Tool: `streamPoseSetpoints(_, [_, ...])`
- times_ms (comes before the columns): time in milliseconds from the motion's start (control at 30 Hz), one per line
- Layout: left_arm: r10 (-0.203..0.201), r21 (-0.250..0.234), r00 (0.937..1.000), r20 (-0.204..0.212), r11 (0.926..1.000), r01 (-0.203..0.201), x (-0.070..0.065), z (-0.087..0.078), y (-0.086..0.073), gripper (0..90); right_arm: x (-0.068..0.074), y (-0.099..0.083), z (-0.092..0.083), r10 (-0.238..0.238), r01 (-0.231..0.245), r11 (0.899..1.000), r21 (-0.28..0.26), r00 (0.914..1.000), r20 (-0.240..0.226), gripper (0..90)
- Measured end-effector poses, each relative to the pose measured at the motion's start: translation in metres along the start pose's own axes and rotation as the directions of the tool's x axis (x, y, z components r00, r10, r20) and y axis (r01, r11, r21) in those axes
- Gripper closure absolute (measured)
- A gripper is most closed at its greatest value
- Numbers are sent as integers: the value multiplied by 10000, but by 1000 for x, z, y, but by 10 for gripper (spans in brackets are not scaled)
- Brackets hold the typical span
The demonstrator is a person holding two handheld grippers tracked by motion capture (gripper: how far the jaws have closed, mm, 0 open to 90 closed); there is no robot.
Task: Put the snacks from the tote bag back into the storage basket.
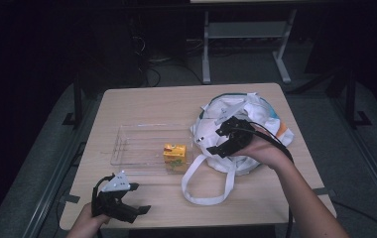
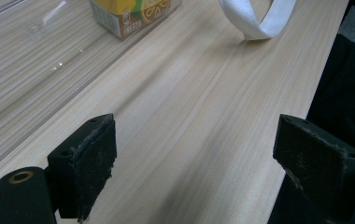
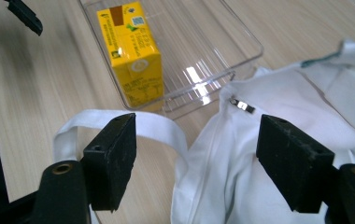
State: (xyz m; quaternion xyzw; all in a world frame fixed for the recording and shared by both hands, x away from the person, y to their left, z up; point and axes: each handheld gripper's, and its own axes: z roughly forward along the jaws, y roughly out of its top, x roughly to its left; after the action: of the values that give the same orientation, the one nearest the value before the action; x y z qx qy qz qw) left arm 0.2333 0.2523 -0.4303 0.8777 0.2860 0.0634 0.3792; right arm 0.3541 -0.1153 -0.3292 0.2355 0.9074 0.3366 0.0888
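A yellow juice carton (image 1: 174, 153) (image 3: 130, 53) (image 2: 131, 13) stands in the near right corner of a clear plastic tray (image 1: 132, 144) (image 3: 213, 37) (image 2: 21, 60). To its right lies a white tote bag (image 1: 246, 124) (image 3: 278, 98) with a zipper pull (image 3: 241, 105) and a looped white strap (image 1: 204, 186) (image 3: 110, 122) (image 2: 259, 21). My right gripper (image 1: 215, 141) (image 3: 196, 161) hovers open over the bag's left edge, nothing between its jaws. My left gripper (image 1: 137, 198) (image 2: 194, 163) is open above bare wood near the table's front left.
The light wooden table (image 1: 142, 101) has a dark drop past its front edge. Behind the table stand a white desk frame (image 1: 246, 34) and cables on a grey floor. Bare wood lies between tray and front edge.
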Motion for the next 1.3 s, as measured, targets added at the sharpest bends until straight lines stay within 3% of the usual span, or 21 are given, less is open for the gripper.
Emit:
streamPoseSetpoints(100, [-93, -70, 10000, -30, 9999, 92, 0, 1, 0, 132, -3, -12, -4, 296, -294, 9994, -166, 9995, 103, 283])
streamPoseSetpoints(133, [-96, -71, 10000, -26, 9999, 96, 0, 1, 0, 132, -4, -20, -7, 598, -592, 9978, -301, 9980, 198, 283])
streamPoseSetpoints(233, [-202, -84, 9998, 12, 9998, 202, -1, 1, 0, 132, -5, -32, -12, 786, -769, 9960, -449, 9963, 355, 280])
streamPoseSetpoints(600, [-131, -17, 9999, -10, 9999, 131, 1, 0, -1, 132, -1, -74, -34, 1265, -1158, 9851, -1275, 9888, 795, 264])
streamPoseSetpoints(767, [-179, -66, 9998, -88, 9998, 178, 2, 0, -1, 132, -1, -91, -36, 1484, -1353, 9809, -1397, 9850, 883, 263])
streamPoseSetpoints(933, [-220, -59, 9997, -84, 9997, 219, 1, -1, -1, 132, 0, -115, -38, 1926, -1742, 9735, -1484, 9739, 1202, 263])
streamPoseSetpoints(1033, [-224, -60, 9997, -100, 9997, 223, 1, -1, -1, 132, 1, -134, -37, 2330, -2103, 9643, -1612, 9627, 1374, 263])
streamPoseSetpoints(1300, [-203, -58, 9997, -106, 9998, 202, 1, -1, -2, 132, 1, -162, -32, 2896, -2685, 9520, -1467, 9455, 1488, 238])
